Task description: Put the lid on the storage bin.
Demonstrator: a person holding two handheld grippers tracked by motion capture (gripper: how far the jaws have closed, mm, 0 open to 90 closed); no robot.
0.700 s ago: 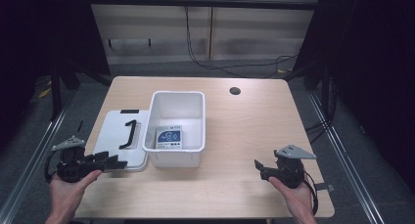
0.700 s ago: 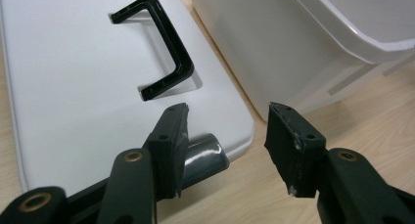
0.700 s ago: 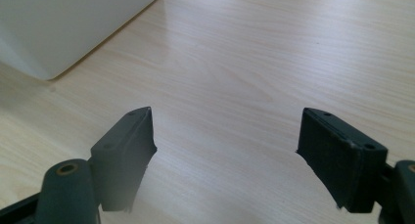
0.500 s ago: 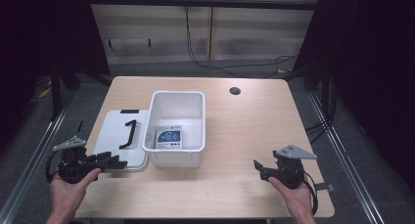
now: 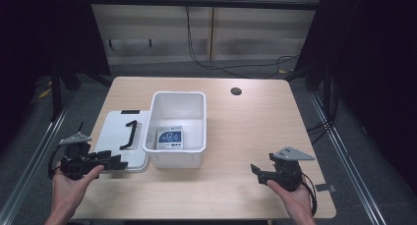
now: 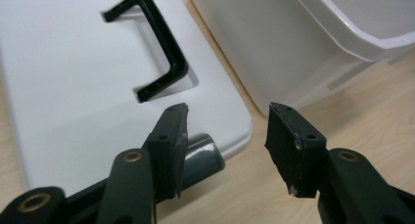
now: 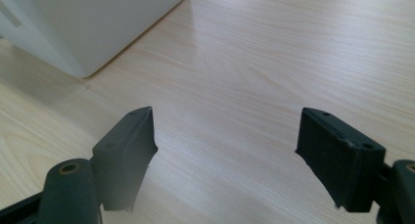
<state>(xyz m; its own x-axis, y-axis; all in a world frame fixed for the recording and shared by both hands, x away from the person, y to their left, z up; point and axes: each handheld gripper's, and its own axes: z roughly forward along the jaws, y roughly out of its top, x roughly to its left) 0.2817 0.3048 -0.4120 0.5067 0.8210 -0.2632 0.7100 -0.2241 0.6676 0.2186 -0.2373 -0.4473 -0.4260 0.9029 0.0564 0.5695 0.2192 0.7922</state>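
Observation:
A white bin stands mid-table with a blue-labelled packet flat on its floor. Its white lid, with a black handle, lies flat just left of it. My left gripper is open at the lid's near right corner. In the left gripper view the jaws frame that corner of the lid, with the handle ahead and the bin wall to the right. My right gripper is open and empty over bare wood, right of the bin; its jaws stand wide apart.
The wooden table has a round cable hole near its far right. The bin's near corner is at the upper left of the right gripper view. Dark floor and metal rails surround the table.
My left gripper has edged slightly forward and right toward the lid's corner. The right gripper has stayed where it was.

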